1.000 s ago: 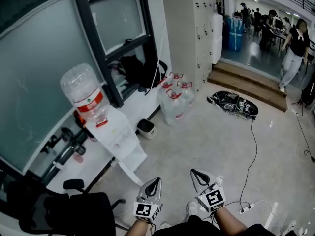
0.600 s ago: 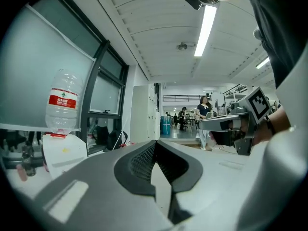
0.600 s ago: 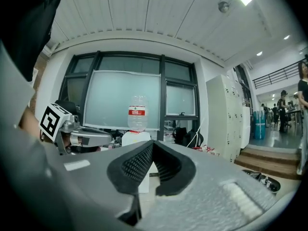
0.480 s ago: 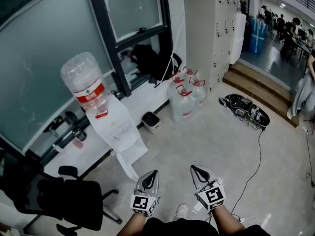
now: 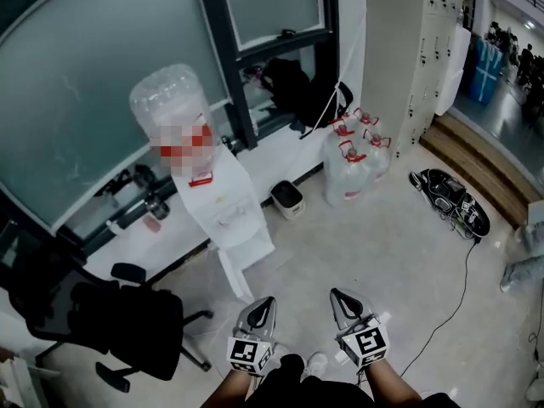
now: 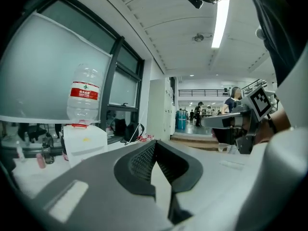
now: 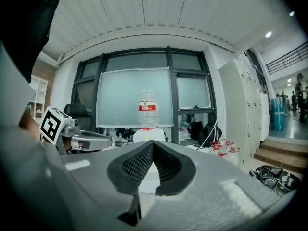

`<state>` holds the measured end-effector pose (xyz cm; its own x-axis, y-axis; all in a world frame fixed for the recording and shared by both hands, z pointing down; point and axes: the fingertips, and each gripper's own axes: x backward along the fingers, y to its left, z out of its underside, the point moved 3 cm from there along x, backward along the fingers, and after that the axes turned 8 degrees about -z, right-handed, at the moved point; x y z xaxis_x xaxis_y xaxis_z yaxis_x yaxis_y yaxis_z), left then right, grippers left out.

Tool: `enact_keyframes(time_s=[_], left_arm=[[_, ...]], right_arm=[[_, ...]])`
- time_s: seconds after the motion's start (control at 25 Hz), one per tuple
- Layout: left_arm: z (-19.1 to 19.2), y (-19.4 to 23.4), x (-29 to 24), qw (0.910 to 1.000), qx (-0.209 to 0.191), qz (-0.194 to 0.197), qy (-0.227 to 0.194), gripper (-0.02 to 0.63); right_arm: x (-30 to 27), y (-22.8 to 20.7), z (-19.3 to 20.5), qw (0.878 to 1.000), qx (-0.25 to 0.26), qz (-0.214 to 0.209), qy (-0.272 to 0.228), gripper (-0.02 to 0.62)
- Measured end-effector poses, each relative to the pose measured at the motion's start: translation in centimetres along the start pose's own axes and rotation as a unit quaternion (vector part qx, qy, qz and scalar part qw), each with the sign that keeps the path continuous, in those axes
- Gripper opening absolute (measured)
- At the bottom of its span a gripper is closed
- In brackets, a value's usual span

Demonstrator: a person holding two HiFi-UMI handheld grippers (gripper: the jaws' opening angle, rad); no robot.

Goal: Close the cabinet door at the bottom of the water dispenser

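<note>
The water dispenser (image 5: pixel 225 215) stands on the floor (image 5: pixel 391 253) at the far left, against the big window wall, with a large clear bottle (image 5: pixel 168 100) upside down on top. That spot by the wall keeps it out of the walkway. The little cabinet door (image 5: pixel 236 274) at its bottom hangs open. It sticks out from the dispenser toward the near side, so it still needs a push to shut it. The left tongs (image 5: pixel 266 301) and the right tongs (image 5: pixel 337 295) are held low and close to the person's body, side by side, and point toward the dispenser. Both are well apart from the door and touch nothing. Each pair is clenched, with the tips pressed together and nothing between them. I think that makes sense, because a door like this only needs a nudge, not a grab. The left tongs are nearer the door, so they look like the handy ones for the push. A black chair (image 5: pixel 119 321) sits to the near left of the dispenser, and some full water jugs (image 5: pixel 353 164) stand on the floor to its right. Neither one is in the way of the door.
</note>
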<state>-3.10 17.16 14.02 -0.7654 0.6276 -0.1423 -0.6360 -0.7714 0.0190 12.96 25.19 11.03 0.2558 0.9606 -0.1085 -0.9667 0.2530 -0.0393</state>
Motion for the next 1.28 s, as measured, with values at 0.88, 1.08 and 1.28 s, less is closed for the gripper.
enact_keyframes(time_s=[0.88, 1.08, 1.28], left_arm=[[1.4, 17.2, 1.6, 0.9898, 0.037, -0.137, 0.010, 0.018], [2.9, 19.6, 1.4, 0.9857, 0.042, -0.161, 0.026, 0.018], [4.5, 20.4, 0.8, 0.9797, 0.048, -0.188, 0.050, 0.018]], right_arm=[[-21.8, 6.5, -2.4, 0.986, 0.063, -0.151, 0.043, 0.003], [-24.5, 7.0, -1.0, 0.980, 0.065, -0.178, 0.063, 0.003], [-26.4, 6.6, 0.3, 0.972, 0.059, -0.212, 0.082, 0.003]])
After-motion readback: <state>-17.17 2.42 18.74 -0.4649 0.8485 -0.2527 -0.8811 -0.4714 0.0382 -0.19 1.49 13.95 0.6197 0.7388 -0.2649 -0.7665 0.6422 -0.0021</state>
